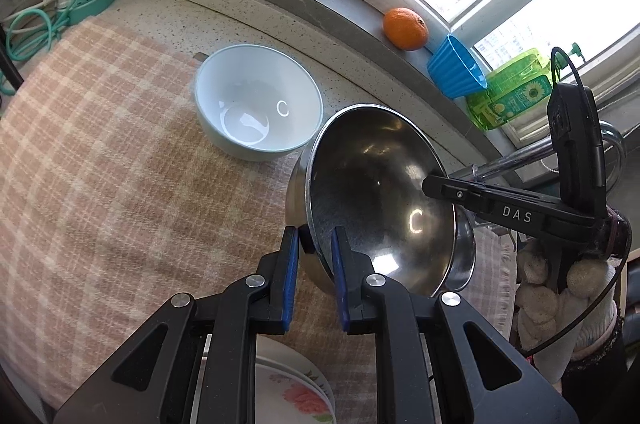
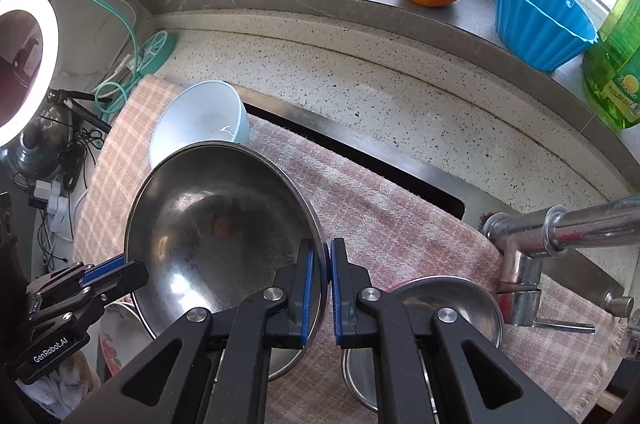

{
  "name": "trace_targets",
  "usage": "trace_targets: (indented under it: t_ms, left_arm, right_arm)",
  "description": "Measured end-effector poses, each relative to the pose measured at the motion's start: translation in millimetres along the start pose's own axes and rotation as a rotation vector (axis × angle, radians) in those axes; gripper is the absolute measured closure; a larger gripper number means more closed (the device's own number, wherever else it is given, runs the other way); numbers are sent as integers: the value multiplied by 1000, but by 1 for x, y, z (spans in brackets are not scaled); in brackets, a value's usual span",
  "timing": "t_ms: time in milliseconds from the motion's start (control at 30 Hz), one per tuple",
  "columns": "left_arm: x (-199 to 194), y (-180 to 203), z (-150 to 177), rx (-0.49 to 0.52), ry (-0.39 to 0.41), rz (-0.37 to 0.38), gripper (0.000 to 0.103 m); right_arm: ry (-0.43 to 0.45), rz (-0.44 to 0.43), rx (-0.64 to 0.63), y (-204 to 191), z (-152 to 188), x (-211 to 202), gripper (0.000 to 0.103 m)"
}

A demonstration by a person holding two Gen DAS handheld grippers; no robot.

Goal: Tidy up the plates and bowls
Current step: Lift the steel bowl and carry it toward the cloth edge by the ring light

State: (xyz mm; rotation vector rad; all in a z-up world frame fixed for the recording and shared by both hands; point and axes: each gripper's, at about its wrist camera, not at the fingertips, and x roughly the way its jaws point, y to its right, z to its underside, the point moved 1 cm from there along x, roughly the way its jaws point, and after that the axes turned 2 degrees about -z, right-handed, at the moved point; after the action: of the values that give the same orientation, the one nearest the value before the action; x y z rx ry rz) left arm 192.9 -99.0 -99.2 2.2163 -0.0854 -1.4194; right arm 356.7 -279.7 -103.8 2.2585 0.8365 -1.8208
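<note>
Steel bowl held tilted above the checked cloth, gripped at opposite rims: left gripper clamped on near rim, right gripper clamped on the other side. White bowl sits upright on cloth just behind. Second steel bowl lower right; floral plates below.

Both tongs point steeply down and grip opposite sides of one steel bowl: the left tongs have their blue pads nipped on its near rim, and the right tongs are clamped almost fully together on its far rim.
</note>
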Motion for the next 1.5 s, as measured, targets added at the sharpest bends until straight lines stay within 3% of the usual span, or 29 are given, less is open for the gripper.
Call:
trace_targets:
  t_ms: [667, 1500]
  left_arm:
    - [-54, -42, -3, 51, 25, 26, 88]
    - [-108, -144, 6, -12, 63, -18, 88]
  right_arm:
    - [60, 4, 37, -71, 16, -28, 95]
    - [42, -47, 7, -184, 20, 9, 95]
